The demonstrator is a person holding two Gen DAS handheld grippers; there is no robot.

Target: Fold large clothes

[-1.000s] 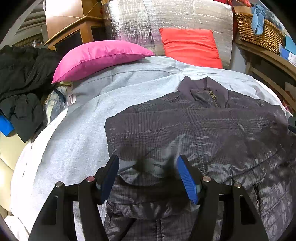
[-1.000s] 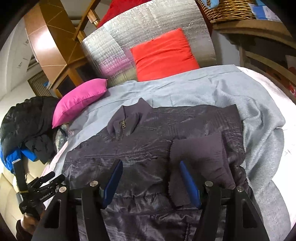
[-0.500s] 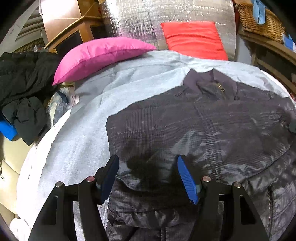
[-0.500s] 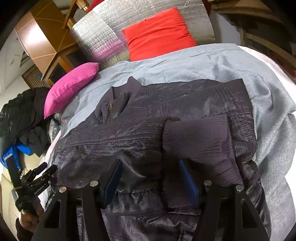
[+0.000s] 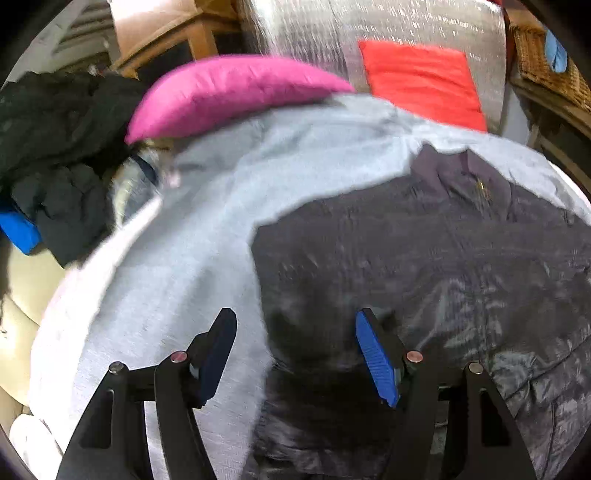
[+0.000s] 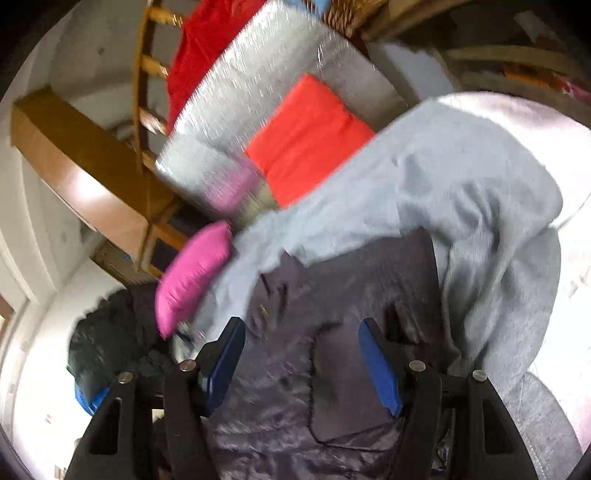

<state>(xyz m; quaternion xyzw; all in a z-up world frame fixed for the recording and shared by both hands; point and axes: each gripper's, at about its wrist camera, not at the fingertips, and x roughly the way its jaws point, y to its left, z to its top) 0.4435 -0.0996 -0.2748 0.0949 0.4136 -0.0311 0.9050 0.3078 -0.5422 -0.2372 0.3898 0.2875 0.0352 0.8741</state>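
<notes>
A dark grey shiny jacket (image 5: 424,266) lies spread on a light grey blanket (image 5: 177,280), collar with zip toward the far end. My left gripper (image 5: 295,350) is open and empty, hovering over the jacket's left edge. In the right wrist view the jacket (image 6: 295,387) lies below, with a folded-in sleeve and knit cuff (image 6: 343,387) on top. My right gripper (image 6: 301,362) is open and empty above that sleeve. Both views are blurred by motion.
A pink pillow (image 5: 229,96) and a red cushion (image 5: 421,81) lie at the far end against a silver padded panel (image 5: 369,33). A pile of black clothes (image 5: 55,155) sits at the left. A wicker basket (image 5: 546,66) stands at the right.
Both grippers stayed open. The left one shifted left, now straddling the jacket's left edge. The right one tilted and swung, so its view is rotated and the room shows more.
</notes>
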